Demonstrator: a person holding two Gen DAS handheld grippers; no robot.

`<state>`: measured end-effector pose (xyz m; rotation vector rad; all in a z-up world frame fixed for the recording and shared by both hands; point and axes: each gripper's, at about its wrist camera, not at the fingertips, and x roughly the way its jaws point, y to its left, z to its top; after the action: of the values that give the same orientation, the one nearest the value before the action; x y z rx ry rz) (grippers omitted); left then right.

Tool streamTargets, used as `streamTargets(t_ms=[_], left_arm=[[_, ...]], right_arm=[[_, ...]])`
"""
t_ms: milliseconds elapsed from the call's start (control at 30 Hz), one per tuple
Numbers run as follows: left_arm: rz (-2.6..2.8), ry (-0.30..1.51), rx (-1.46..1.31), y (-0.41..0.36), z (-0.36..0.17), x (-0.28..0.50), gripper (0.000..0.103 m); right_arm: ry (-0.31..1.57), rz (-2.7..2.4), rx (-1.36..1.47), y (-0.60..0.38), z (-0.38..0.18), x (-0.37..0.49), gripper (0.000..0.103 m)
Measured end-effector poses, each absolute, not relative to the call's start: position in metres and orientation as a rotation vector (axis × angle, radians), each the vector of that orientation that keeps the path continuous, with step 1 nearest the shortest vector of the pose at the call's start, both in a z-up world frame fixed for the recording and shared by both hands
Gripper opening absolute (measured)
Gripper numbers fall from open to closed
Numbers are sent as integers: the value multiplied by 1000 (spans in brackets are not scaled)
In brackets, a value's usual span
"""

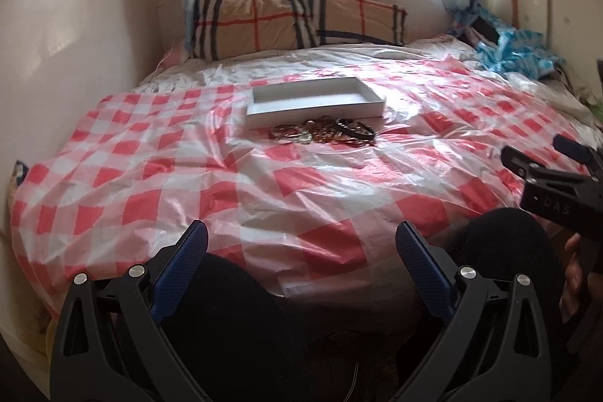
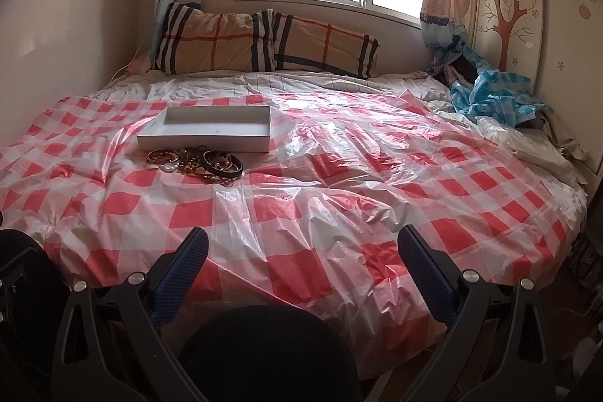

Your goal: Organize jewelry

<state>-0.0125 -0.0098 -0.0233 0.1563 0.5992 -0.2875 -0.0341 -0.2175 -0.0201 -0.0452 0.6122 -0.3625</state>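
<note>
A pile of jewelry, dark bangles, gold chains and beads, lies on the red-and-white checked plastic sheet covering the bed. Just behind the pile sits an empty shallow white box. My left gripper stands open at the bed's near edge, well short of the pile, nothing between its blue fingers. My right gripper is also open and empty, near the front edge, to the right of the pile. In the left wrist view the right gripper shows at the far right.
Two plaid pillows lean against the wall under the window. A crumpled blue-and-white sheet lies at the back right. Dark-clothed knees of the person sit below the grippers. A wall is at left.
</note>
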Motion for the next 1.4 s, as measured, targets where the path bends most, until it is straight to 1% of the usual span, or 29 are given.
streamTargets(t_ms=[233,400,533,700,1400], left_arm=[[-330,626,128,-6,-25,-10,96],[-286,615,101,-1,-26,-9,96],[-284,560,149,-11,-24,-19,96],[-283,605,246,-25,-31,-17,96],[-264,612,219,-18,-31,-16,96]], right_arm=[[587,-340,-35,-216,-15,-39,97],[698,-273,-8,-214,-26,-29,97],[684,-295,-11,-213,-26,-32,97],[658,-309,14,-219,-24,-37,97],[643,-316,-23,-216,-21,-39,97]])
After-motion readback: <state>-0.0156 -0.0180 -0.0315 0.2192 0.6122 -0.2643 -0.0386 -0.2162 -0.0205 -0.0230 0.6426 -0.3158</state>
